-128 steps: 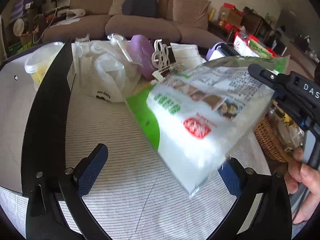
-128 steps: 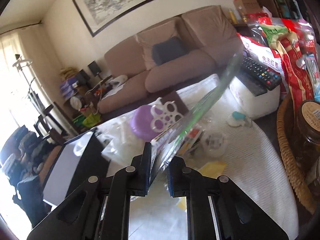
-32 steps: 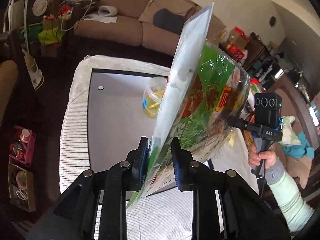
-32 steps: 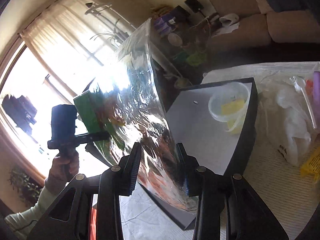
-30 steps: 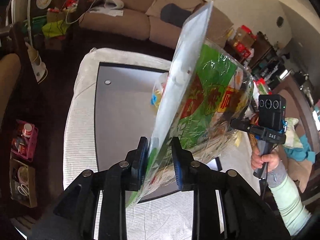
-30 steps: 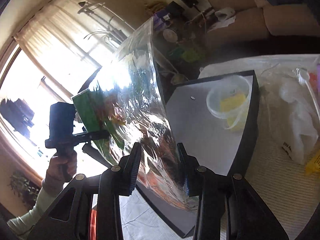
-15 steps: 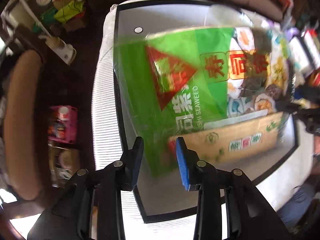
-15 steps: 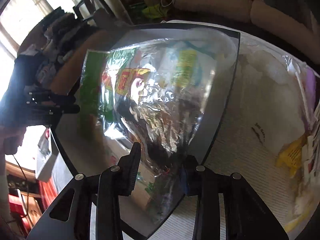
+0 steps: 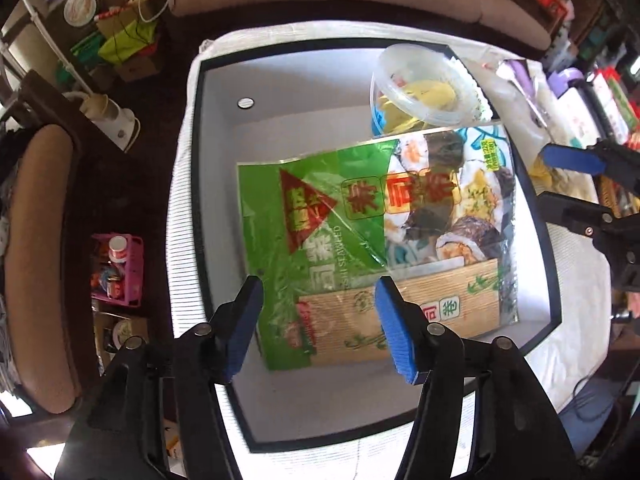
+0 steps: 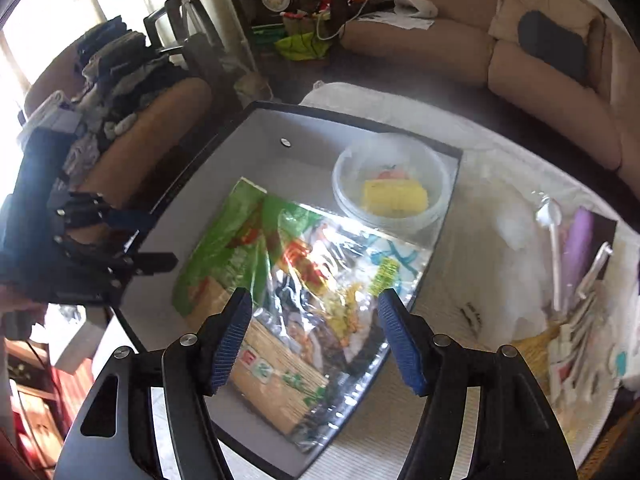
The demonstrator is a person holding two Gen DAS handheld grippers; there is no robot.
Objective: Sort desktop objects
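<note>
Seaweed pack (image 9: 372, 240) lies flat in the black box (image 9: 224, 216), long axis across it, beside the tub (image 9: 428, 84). Left gripper (image 9: 320, 328) and right gripper (image 10: 316, 344) just opened, both empty above it.

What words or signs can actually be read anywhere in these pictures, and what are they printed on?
"SEAWEED": white letters on the green plastic sushi seaweed packet lying in the black-rimmed grey box.
Large red characters in square frames on that packet: visible, but I cannot read them reliably.
Small green label at the packet's corner: too small to read.
Black print on the white plastic bag: blurred.
</note>
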